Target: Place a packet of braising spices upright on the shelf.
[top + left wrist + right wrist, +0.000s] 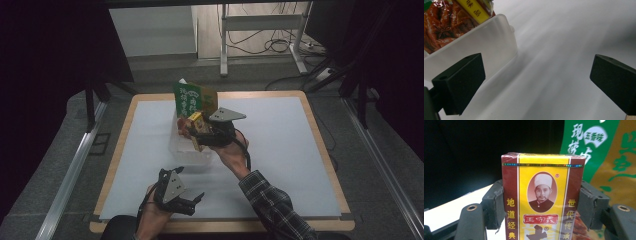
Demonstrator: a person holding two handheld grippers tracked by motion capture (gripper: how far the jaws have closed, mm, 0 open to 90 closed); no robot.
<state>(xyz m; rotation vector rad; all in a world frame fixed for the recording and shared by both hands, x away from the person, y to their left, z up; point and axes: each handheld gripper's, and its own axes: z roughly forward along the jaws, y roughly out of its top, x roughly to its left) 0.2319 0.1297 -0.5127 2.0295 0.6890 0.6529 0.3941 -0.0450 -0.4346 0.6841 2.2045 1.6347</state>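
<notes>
Left gripper (192, 200) gapes wide; right gripper (192, 131) clamped, raised.

White metal frame (260, 30) stands beyond table; cables (260, 44) on floor.
</notes>
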